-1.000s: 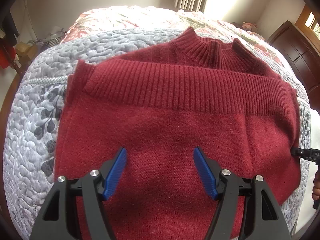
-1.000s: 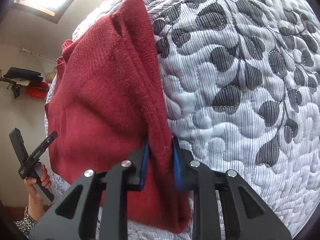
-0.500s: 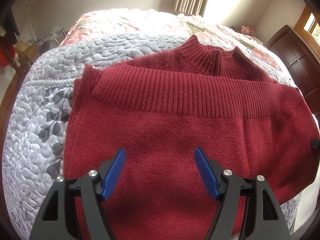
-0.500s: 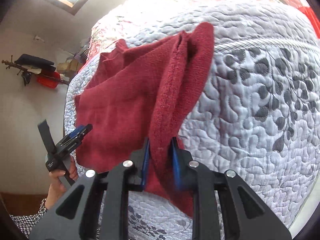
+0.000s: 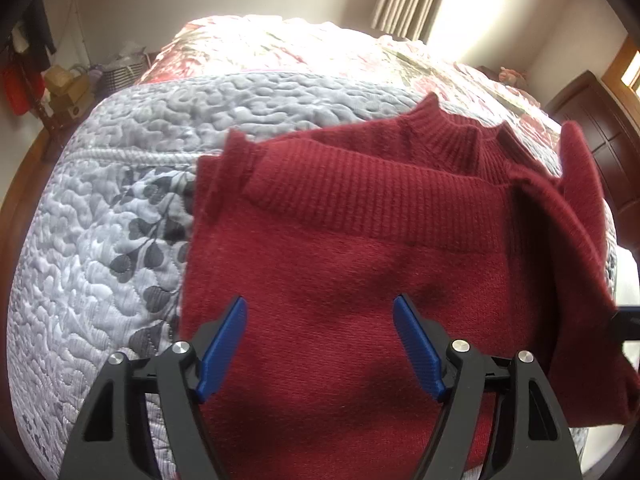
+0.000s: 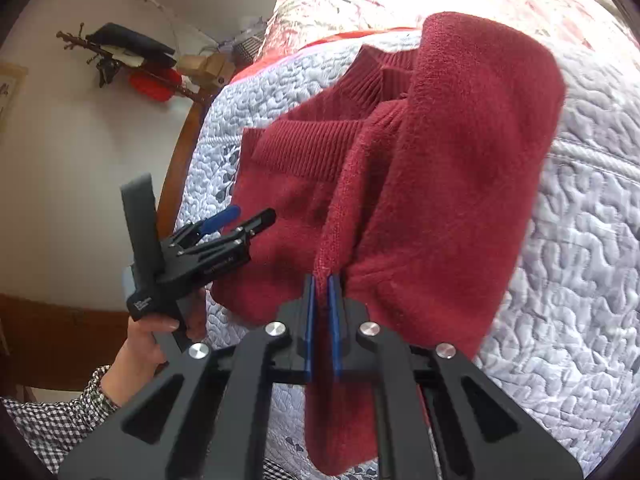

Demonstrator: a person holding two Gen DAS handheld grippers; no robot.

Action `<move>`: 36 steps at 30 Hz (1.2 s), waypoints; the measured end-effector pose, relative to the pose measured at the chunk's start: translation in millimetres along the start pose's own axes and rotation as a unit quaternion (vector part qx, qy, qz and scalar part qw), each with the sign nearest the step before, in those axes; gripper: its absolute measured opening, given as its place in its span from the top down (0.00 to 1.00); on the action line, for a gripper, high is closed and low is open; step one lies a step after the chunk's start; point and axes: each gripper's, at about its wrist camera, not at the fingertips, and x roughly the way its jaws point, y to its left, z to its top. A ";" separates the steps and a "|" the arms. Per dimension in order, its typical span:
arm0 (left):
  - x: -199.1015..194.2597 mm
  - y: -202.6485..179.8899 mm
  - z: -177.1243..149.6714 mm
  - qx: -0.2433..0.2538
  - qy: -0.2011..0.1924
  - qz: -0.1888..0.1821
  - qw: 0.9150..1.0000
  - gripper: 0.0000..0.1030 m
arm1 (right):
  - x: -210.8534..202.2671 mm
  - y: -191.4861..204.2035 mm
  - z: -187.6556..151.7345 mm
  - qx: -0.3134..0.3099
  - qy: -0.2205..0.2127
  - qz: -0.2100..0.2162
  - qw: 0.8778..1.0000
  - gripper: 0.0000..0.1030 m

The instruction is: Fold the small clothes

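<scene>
A dark red knit sweater point(image 5: 360, 248) lies on a grey quilted bed, its ribbed hem folded up toward the collar. My left gripper point(image 5: 320, 320) hovers open over the sweater's near part, holding nothing. My right gripper point(image 6: 322, 280) is shut on the sweater's point(image 6: 460, 152) right edge and holds it lifted, so that side stands up as a flap point(image 5: 580, 208). The left gripper point(image 6: 236, 216) also shows in the right wrist view, held by a hand in a checked sleeve.
The grey leaf-patterned quilt point(image 5: 100, 220) covers the near bed, with a floral cover point(image 5: 280, 48) beyond it. A dark wooden headboard point(image 5: 600, 128) stands at the right. Boxes and red items point(image 5: 60, 84) sit against the far left wall.
My right gripper has lifted the sweater's right edge up and carried it leftward over the body. The left gripper stays open above the sweater and has drawn back slightly.
</scene>
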 end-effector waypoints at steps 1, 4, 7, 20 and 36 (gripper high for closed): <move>-0.3 7.1 1.4 -0.011 0.002 0.002 1.000 0.26 | 11.4 3.6 2.1 -0.007 0.007 -0.010 1.000 0.94; -3.7 22.4 3.5 -0.037 0.004 0.002 0.999 0.26 | 34.9 2.7 1.9 -0.001 0.039 -0.006 0.999 0.84; -7.8 24.5 5.4 -0.045 0.003 -0.015 0.999 0.26 | 29.2 1.9 -7.1 -0.003 0.037 0.020 0.999 0.58; 26.9 -87.3 12.0 -0.007 0.084 -0.179 0.980 0.20 | -38.6 -70.0 -48.4 0.052 -0.020 -0.105 0.993 0.56; 33.3 -88.4 18.4 -0.059 0.100 -0.309 0.944 0.18 | -33.3 -82.6 -60.0 0.057 -0.074 -0.038 0.995 0.56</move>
